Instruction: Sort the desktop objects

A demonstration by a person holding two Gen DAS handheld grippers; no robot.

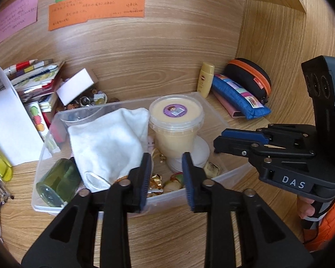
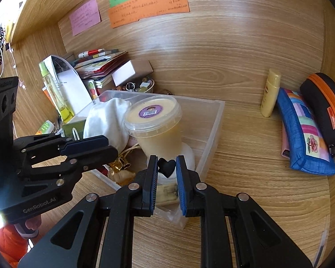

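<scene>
A clear plastic bin (image 1: 167, 197) stands on the wooden desk. Inside it are a white cloth (image 1: 109, 138), a tub of pale yellow cream (image 1: 176, 111) with a purple label, a green glass jar (image 1: 58, 183) and small gold-wrapped bits. My left gripper (image 1: 166, 158) hovers over the bin's near wall, open, with nothing between its pads. My right gripper (image 2: 166, 159) is shut on a small black heart (image 2: 166, 167), above the bin's (image 2: 214, 129) near right corner, in front of the tub (image 2: 153, 114). Each gripper shows in the other's view: the right gripper (image 1: 218, 140) and the left gripper (image 2: 111, 147).
A yellow bottle (image 1: 206, 79), blue pouch (image 1: 239, 96) and black case with an orange zipper (image 1: 250, 76) lie right of the bin. Stacked books (image 1: 38, 76), a bowl of trinkets (image 1: 89, 99) and white paper (image 1: 9, 129) crowd the left. Sticky notes (image 1: 96, 9) hang on the back wall.
</scene>
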